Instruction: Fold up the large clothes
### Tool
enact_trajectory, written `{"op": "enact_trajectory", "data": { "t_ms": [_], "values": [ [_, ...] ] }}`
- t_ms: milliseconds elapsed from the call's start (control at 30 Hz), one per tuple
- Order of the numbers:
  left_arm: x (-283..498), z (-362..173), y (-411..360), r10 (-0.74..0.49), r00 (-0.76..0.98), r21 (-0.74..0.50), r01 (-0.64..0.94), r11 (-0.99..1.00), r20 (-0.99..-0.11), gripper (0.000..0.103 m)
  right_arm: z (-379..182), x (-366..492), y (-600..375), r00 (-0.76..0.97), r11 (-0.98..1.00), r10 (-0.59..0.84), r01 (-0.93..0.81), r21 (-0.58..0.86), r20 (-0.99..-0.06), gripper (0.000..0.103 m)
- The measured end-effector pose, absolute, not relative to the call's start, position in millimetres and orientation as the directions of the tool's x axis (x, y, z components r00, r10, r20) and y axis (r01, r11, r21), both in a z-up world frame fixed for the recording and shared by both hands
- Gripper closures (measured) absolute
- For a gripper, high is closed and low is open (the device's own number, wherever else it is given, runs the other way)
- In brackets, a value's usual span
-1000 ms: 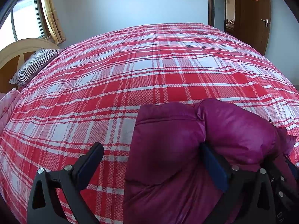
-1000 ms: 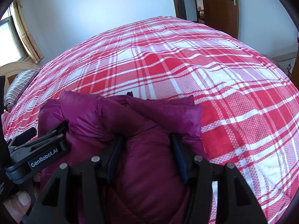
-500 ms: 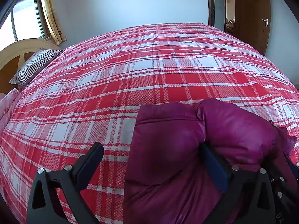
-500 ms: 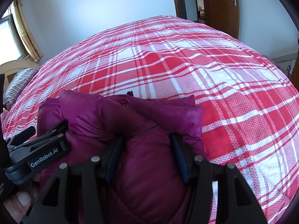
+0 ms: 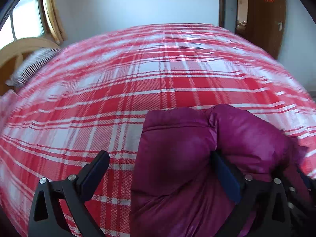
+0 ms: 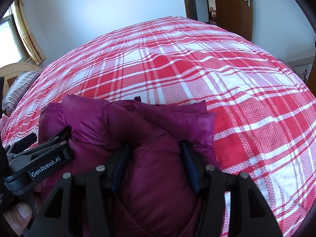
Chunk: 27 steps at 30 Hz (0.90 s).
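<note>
Purple puffer jacket [image 6: 150,181] on plaid bed [image 6: 227,83] | right tongs [image 6: 155,160] clamp it | left tongs [image 5: 160,171] wide, "GenRobot.AI"

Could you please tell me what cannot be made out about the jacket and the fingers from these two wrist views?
- Right wrist view: the near part of the puffy magenta quilted jacket is cut off by the bottom edge; the right gripper covers more.
- Left wrist view: the left gripper has one finger sunk in a jacket fold, its tip hidden.
- Left wrist view: the red and white plaid bedspread is motion-blurred.
</note>
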<state>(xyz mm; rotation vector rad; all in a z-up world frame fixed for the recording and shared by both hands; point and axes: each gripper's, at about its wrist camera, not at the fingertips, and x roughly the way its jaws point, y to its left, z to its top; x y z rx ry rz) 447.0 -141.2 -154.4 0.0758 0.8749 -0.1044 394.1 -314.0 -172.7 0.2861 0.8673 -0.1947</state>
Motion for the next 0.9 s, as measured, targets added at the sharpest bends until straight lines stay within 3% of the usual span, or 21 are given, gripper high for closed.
{"op": "enact_trajectory", "data": {
  "t_ms": [133,167,200,233,267,333,400,533,567,600,633,700,800,900],
  "values": [
    [414.1,-127.1,-80.0,-0.247,0.647,-0.183,0.167,0.969,-0.722,0.001,-156.2,385.5,-321.3,0.635,0.951,0.033,0.218,0.220,-0.772,0.043],
    [399.3,-121.5,-60.0,-0.297,0.654,-0.228,0.191,0.955,-0.696,0.001,-143.8,372.5,-328.2,0.679,0.943,0.078,0.188,0.275,-0.730,0.031],
    [388.6,-119.9,-49.2,-0.334,0.655,-0.264,0.208,0.942,-0.677,0.001,-133.3,359.8,-334.5,0.723,0.935,0.095,0.170,0.310,-0.685,0.011],
    [378.6,-121.7,-37.4,-0.378,0.645,-0.312,0.220,0.924,-0.665,0.001,-123.8,346.4,-341.2,0.764,0.932,0.083,0.169,0.321,-0.640,0.001],
    [373.8,-125.1,-32.3,-0.406,0.631,-0.343,0.228,0.911,-0.661,0.001,-117.7,335.7,-349.2,0.794,0.933,0.052,0.178,0.313,-0.606,0.000],
    [366.8,-141.0,-28.4,-0.500,0.568,-0.434,0.260,0.862,-0.653,0.001,-126.7,337.2,-365.2,0.764,0.929,0.070,0.185,0.322,-0.642,0.000],
    [365.3,-158.8,-36.7,-0.538,0.508,-0.463,0.279,0.841,-0.672,0.001,-145.4,346.4,-376.4,0.719,0.903,0.161,0.169,0.394,-0.676,0.022],
    [361.6,-169.4,-55.8,-0.595,0.486,-0.481,0.351,0.803,-0.640,0.002,-175.8,360.0,-378.7,0.659,0.866,0.285,0.134,0.481,-0.696,0.028],
    [360.8,-167.4,-58.2,-0.610,0.478,-0.489,0.365,0.792,-0.632,0.020,-175.3,359.1,-376.7,0.663,0.865,0.290,0.127,0.485,-0.690,0.039],
    [360.1,-163.3,-60.0,-0.661,0.448,-0.532,0.392,0.751,-0.602,0.042,-173.7,359.3,-372.5,0.654,0.858,0.327,0.096,0.504,-0.682,0.058],
    [358.1,-158.2,-61.2,-0.648,0.462,-0.515,0.393,0.762,-0.606,0.044,-170.7,358.4,-368.0,0.650,0.860,0.340,0.079,0.505,-0.680,0.063],
    [351.9,-148.6,-66.0,-0.607,0.490,-0.453,0.404,0.794,-0.626,0.057,-161.0,355.7,-356.1,0.644,0.884,0.321,0.059,0.464,-0.695,0.076],
    [339.6,-133.4,-56.5,-0.584,0.516,-0.435,0.391,0.812,-0.627,0.067,-141.0,351.5,-339.3,0.657,0.880,0.345,0.022,0.474,-0.671,0.080],
    [318.7,-106.6,-28.3,-0.561,0.585,-0.412,0.381,0.828,-0.586,0.069,-118.4,352.0,-312.4,0.661,0.866,0.404,-0.052,0.498,-0.633,0.081]
  ]
}}
